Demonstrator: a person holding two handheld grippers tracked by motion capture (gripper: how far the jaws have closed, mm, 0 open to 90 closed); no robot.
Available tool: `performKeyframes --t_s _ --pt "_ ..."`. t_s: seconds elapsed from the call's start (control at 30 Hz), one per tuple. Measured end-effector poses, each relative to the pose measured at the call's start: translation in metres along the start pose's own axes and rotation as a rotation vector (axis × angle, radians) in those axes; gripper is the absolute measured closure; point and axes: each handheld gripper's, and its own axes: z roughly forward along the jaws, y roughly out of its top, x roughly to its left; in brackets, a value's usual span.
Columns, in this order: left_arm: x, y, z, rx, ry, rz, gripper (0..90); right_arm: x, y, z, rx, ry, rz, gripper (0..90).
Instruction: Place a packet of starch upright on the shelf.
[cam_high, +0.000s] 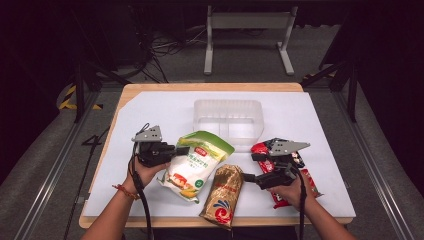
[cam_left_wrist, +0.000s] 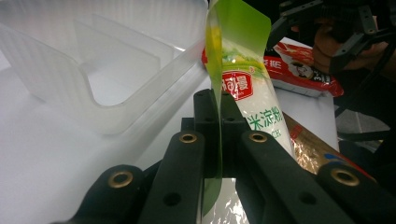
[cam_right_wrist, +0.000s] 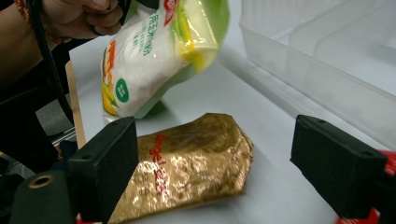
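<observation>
Our left hand-held gripper (cam_left_wrist: 219, 140) pinches the green-and-white pouch (cam_high: 196, 164) by its flat top seal, lifted just near of the clear bin (cam_high: 229, 120) — soft, shifting contents, so hold the seam. Our right hand-held gripper (cam_right_wrist: 215, 163) gapes over the gold packet (cam_right_wrist: 187, 172) — crinkly, slippery.

From my high view, my right hand (cam_high: 290, 192) and the black right gripper (cam_high: 248, 177) cover much of the red snack packet (cam_high: 306, 176). The gold foil pouch (cam_high: 223, 196) runs past the table's near edge. I can't read the small print on the green-and-white starch bag (cam_high: 196, 165).
</observation>
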Motion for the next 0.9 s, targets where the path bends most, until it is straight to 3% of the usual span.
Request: performKeyframes --t_s 0.07,0.27,0.43,0.6,0.9 --pt "-0.001 0.001 0.003 0.001 0.000 0.006 90.0 0.001 0.003 0.014 -0.002 0.027 0.017 14.0" --pt "-0.002 0.001 0.003 0.001 0.007 0.024 90.0 0.006 0.011 0.032 0.006 0.063 0.024 13.2" --pt "-0.003 0.000 0.001 0.003 0.004 0.030 90.0 0.008 0.016 0.042 -0.019 0.097 0.043 13.3" --pt "-0.004 0.000 0.002 0.005 -0.005 0.029 90.0 0.012 0.022 0.051 -0.026 0.101 0.037 13.7" --pt "-0.007 0.001 0.001 -0.010 -0.011 0.036 90.0 0.015 0.027 0.069 -0.051 0.112 0.047 22.3"
